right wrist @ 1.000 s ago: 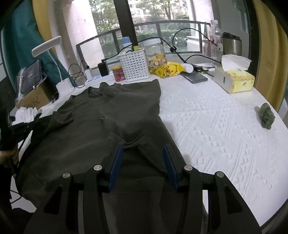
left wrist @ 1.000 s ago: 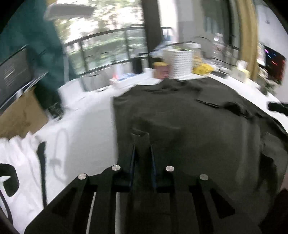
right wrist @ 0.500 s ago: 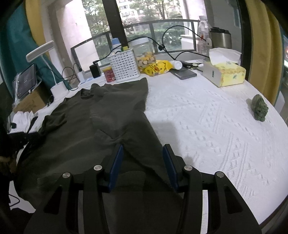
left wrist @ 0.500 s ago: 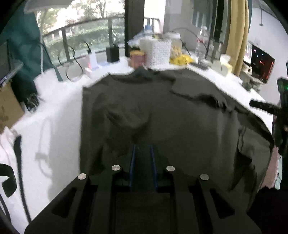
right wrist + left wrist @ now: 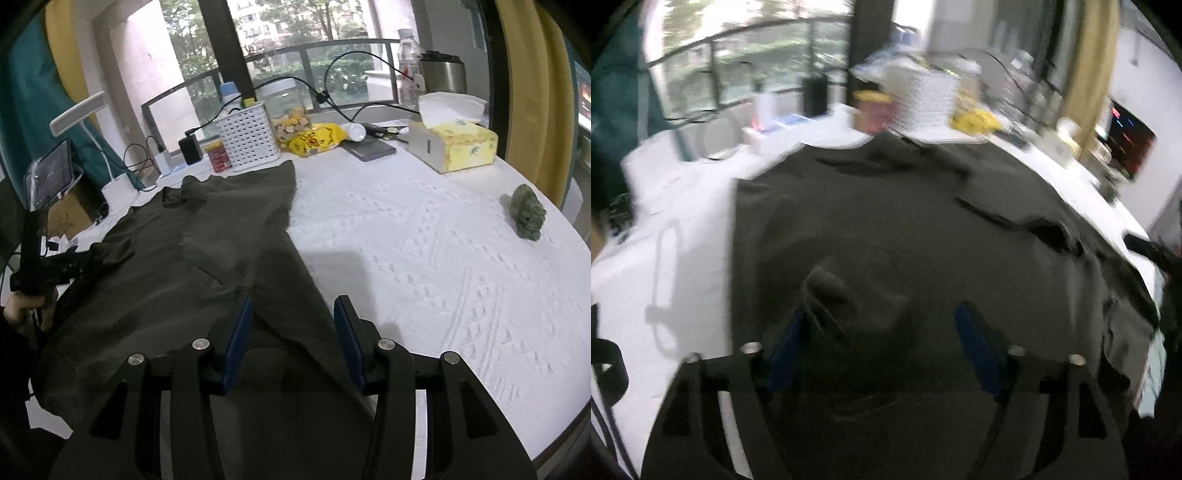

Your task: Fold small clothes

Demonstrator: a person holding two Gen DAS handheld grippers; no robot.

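A dark olive garment (image 5: pixel 886 221) lies spread over the white table (image 5: pixel 424 258), with its right side folded in. In the blurred left wrist view, my left gripper (image 5: pixel 884 310) hovers low over the garment's near part. Its jaws are opening and stand wide apart. A small raised hump of cloth (image 5: pixel 827 284) sits by the left finger, and neither pad presses it. My right gripper (image 5: pixel 293 301) is open over the folded garment (image 5: pixel 184 258), whose right edge runs flat between the fingers. A hand (image 5: pixel 22 308) holds the left gripper at the garment's left side.
Along the far edge stand a white perforated basket (image 5: pixel 251 136), a red can (image 5: pixel 219 157), a snack jar (image 5: pixel 290 110), a yellow bag (image 5: pixel 317 138) and a tissue box (image 5: pixel 458 147). A green figurine (image 5: pixel 528 218) sits on the right. Cables and a charger lie at the back left.
My left jaws were shut on a pinch of the garment and now stand wide apart, leaving the pinch as a loose hump. The left gripper has also shifted and turned. The right gripper has barely moved.
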